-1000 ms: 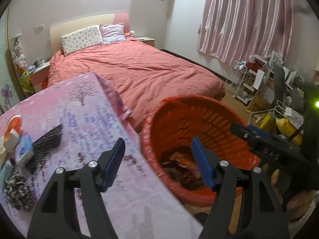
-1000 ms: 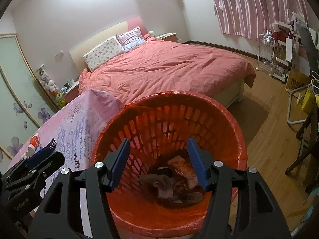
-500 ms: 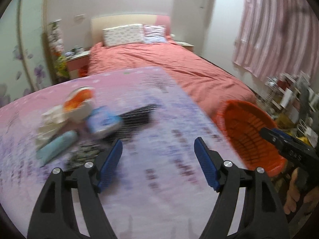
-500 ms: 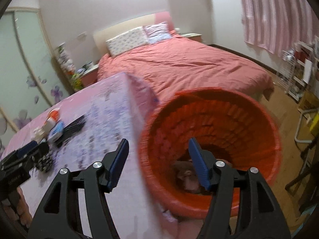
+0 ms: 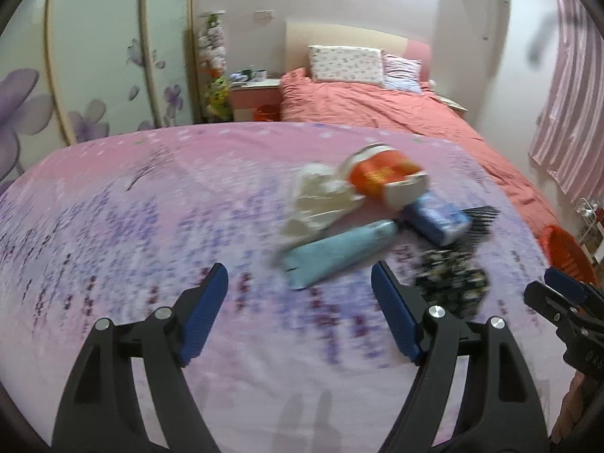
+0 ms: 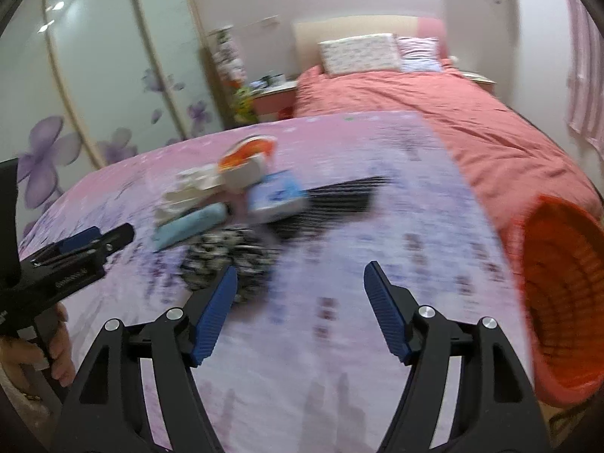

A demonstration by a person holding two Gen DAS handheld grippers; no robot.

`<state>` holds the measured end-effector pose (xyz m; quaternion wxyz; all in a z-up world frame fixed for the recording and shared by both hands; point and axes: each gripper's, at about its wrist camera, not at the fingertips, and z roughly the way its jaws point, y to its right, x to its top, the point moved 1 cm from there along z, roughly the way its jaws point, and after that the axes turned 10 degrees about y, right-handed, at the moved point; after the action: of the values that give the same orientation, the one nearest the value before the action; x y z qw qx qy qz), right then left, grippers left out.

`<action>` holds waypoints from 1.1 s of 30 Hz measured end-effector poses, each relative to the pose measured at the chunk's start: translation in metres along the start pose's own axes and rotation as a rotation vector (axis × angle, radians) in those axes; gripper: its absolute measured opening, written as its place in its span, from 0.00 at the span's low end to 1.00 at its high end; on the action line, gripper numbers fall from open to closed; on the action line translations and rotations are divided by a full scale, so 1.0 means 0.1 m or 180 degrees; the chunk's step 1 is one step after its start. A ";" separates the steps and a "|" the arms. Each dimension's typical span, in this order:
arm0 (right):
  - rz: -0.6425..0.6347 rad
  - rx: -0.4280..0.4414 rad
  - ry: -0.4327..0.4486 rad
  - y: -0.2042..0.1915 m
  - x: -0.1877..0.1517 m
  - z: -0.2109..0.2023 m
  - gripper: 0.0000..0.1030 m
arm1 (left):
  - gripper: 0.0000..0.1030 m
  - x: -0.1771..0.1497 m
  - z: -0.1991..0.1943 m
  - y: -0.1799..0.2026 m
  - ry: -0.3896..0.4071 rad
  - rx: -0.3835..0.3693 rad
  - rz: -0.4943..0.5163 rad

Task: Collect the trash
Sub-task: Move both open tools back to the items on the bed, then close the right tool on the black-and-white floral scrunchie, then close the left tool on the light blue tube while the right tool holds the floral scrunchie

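A pile of trash lies on the pink flowered tablecloth (image 5: 151, 226): an orange-and-white cup (image 5: 385, 179), crumpled white paper (image 5: 317, 204), a light blue tube (image 5: 339, 253), a blue-white packet (image 5: 438, 219), a black ribbed piece (image 5: 479, 222) and a black-and-white crumpled wrapper (image 5: 449, 287). My left gripper (image 5: 299, 270) hovers just short of the tube, its jaws opening and empty. The jaws of my right gripper (image 6: 301, 267) are also opening, with nothing between them. Its left finger is beside the wrapper (image 6: 226, 256). The orange basket (image 6: 558, 283) stands off the table's right edge.
Behind the table is a bed with a red cover (image 5: 377, 102) and pillows. A wardrobe with purple flower doors (image 5: 94, 75) fills the left, with a bedside table (image 5: 256, 90) beside it. A pink striped curtain (image 5: 566, 113) hangs at the right. A hand (image 6: 56, 343) holds the left gripper (image 6: 94, 238).
Both views have swung left from the orange basket to the pile on the table. Both pairs of jaws stand wider than before. The basket now sits at the right edge.
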<state>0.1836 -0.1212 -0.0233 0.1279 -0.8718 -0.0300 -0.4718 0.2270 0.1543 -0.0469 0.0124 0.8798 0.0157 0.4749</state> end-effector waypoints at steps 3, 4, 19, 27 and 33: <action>-0.0046 0.0111 -0.0087 -0.23 -0.02 0.18 0.68 | 0.75 -0.04 0.03 -0.16 -0.0028 0.0030 -0.0013; -0.0056 0.0131 -0.0121 -0.28 -0.02 0.23 0.68 | 0.76 -0.06 0.03 -0.20 -0.0032 0.0030 -0.0011; -0.0100 -0.0083 -0.0405 -0.31 -0.15 0.55 0.18 | 0.76 -0.06 0.23 0.17 -0.0010 -0.0348 0.0278; 0.0082 -0.0365 -0.0362 0.10 -0.18 0.38 0.18 | 0.73 -0.01 0.56 0.55 -0.0130 -0.0473 0.0534; 0.0139 -0.0342 -0.0349 0.15 -0.21 0.34 0.18 | 0.69 0.07 0.77 0.70 -0.0203 -0.0476 0.0726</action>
<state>0.2026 -0.1256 -0.0612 0.0893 -0.9024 0.0074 -0.4214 0.2966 0.0840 -0.0811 0.0244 0.8871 -0.1203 0.4449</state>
